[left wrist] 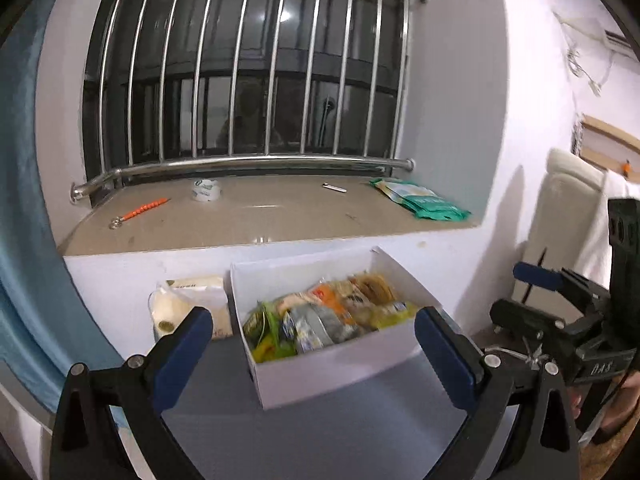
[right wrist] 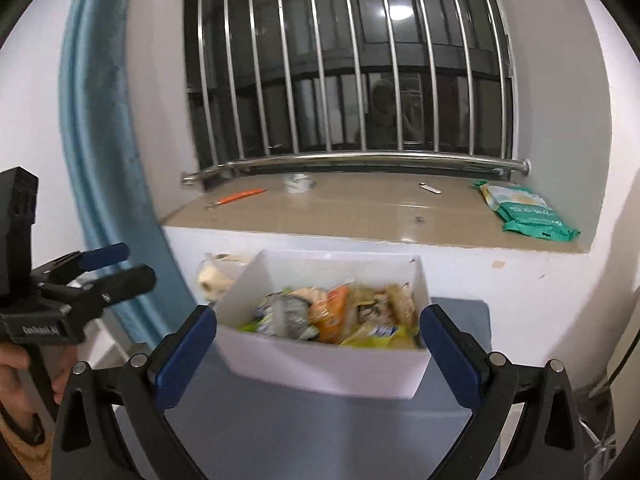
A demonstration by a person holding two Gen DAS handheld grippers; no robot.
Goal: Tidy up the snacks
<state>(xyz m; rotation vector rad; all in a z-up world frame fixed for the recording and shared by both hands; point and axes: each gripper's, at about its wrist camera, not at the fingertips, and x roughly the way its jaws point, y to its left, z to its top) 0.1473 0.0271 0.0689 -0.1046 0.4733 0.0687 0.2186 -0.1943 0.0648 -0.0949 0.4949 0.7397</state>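
Both the left gripper [left wrist: 314, 354] and right gripper [right wrist: 318, 354] are released, empty; the box [left wrist: 320, 372] is judged light and thin-walled, best taken by opposite walls; snacks [left wrist: 320, 316] crinkly, slippery.

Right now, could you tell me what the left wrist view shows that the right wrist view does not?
Left wrist only: the right claw at its right edge, and a cream cushioned chair back.
Right wrist only: the left claw at its left edge.
Both: the white box full of snack packets, on the grey table below the windowsill's green packs.
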